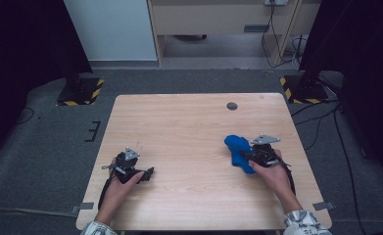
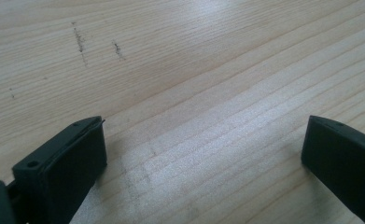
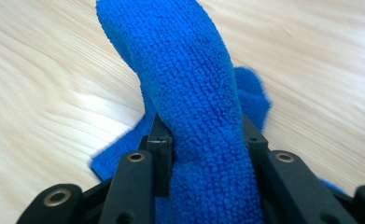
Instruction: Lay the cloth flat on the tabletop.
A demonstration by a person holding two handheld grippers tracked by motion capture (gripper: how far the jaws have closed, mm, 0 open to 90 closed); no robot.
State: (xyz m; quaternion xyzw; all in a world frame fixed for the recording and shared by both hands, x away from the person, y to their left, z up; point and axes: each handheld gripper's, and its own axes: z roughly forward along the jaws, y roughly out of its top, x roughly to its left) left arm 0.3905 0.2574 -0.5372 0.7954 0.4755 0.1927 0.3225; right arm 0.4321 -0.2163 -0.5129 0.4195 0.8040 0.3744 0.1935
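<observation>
**Blue cloth bunched in our right jaws**

Blue microfibre cloth (image 3: 194, 93) sits on the right half of the wooden table (image 1: 189, 127), and our right gripper (image 1: 250, 155) has it: in the right gripper view a thick fold of terry runs up between the two black jaws, which press on it from both sides. It looks soft, light and floppy to us, so it should sag and trail once lifted. The pile gives good friction; a slip seems unlikely, though a thin pinch could pull free. We judge the bunched fold the best place to hold, not a loose corner.

Over on the left, our left gripper (image 1: 147, 174) rests low with jaws spread wide over bare wood, nothing between them. A small dark disc (image 1: 232, 105) lies near the far edge, well apart. Nothing blocks the way across the tabletop.
</observation>
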